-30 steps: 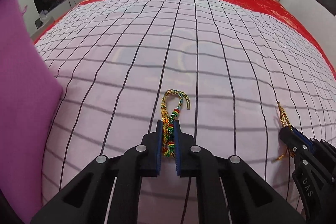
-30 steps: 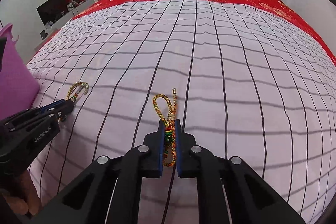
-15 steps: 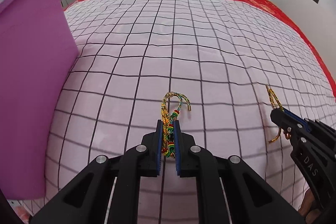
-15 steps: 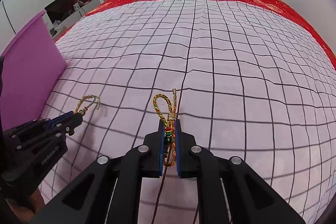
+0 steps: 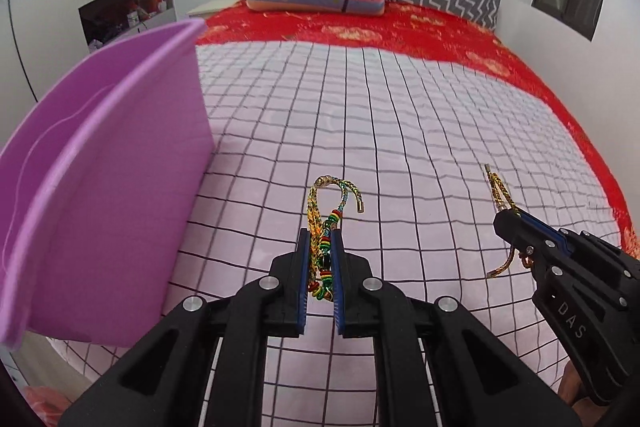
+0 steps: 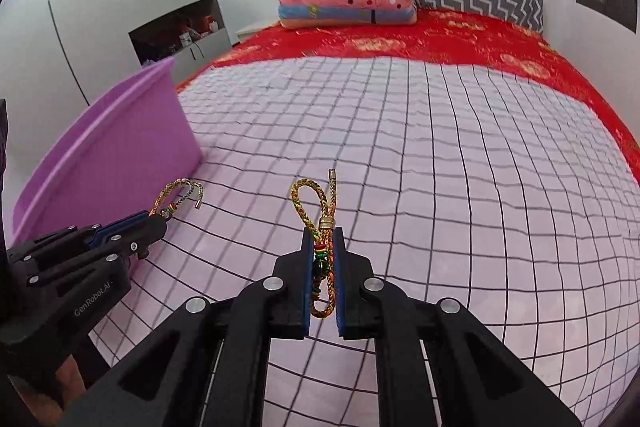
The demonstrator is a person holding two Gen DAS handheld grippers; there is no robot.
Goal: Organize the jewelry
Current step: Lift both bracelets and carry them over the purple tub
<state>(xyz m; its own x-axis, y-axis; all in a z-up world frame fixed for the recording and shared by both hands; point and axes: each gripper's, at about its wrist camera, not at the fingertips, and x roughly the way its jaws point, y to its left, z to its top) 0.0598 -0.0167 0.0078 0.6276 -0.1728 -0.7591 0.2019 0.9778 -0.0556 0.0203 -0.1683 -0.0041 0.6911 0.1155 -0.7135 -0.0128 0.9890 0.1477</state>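
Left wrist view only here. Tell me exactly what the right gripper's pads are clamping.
Observer: The right gripper is shut on a braided bracelet. Its gold tube bead sits just above the pads, with a loop sticking out beyond.
Operator: Now report where the left gripper shows against the purple bin from that side.
Observer: In the right wrist view it shows against the bin's outer wall near the corner, apparently not over the opening.
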